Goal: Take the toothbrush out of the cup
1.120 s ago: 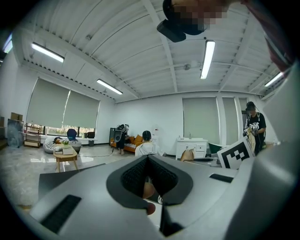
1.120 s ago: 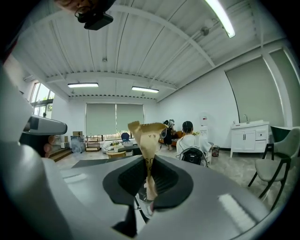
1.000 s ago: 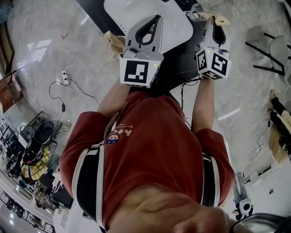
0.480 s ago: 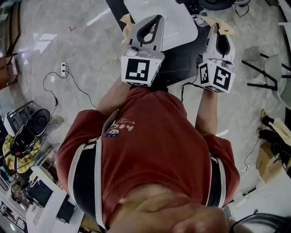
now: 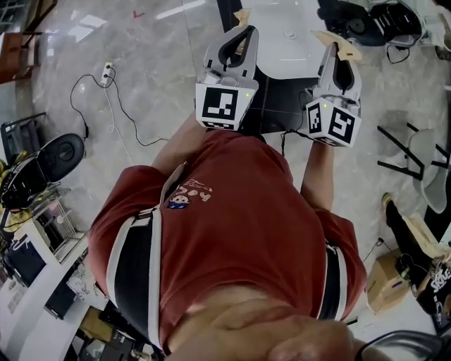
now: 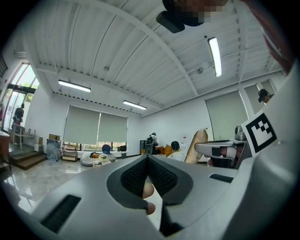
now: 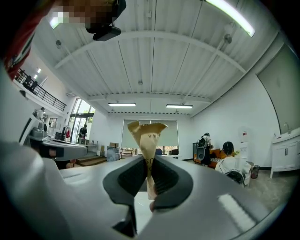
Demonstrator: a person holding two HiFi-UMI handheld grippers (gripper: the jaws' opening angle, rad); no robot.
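Observation:
No toothbrush and no cup appear in any view. The person holds both grippers out level in front of the chest. My left gripper [image 5: 243, 25] [image 6: 147, 157] is shut, its dark ribbed pads meeting with nothing between them. My right gripper [image 5: 337, 46] [image 7: 149, 161] is shut on a tan folded paper strip [image 7: 146, 133], which sticks up beyond the jaw tips and flares at its top. The same strip [image 6: 197, 145] shows at the right in the left gripper view. Both tips hover over the near edge of a white table [image 5: 282, 42].
A black surface [image 5: 275, 106] lies below the grippers. On the marble floor are a power strip with a cable [image 5: 107, 70], a round black device [image 5: 60, 151], a chair [image 5: 416, 151] and a cardboard box [image 5: 384, 282]. Dark equipment [image 5: 366, 21] sits at the top right.
The person has turned, and both grippers have swung with the body and risen a little. The white table now lies between their tips. Both grips look unchanged.

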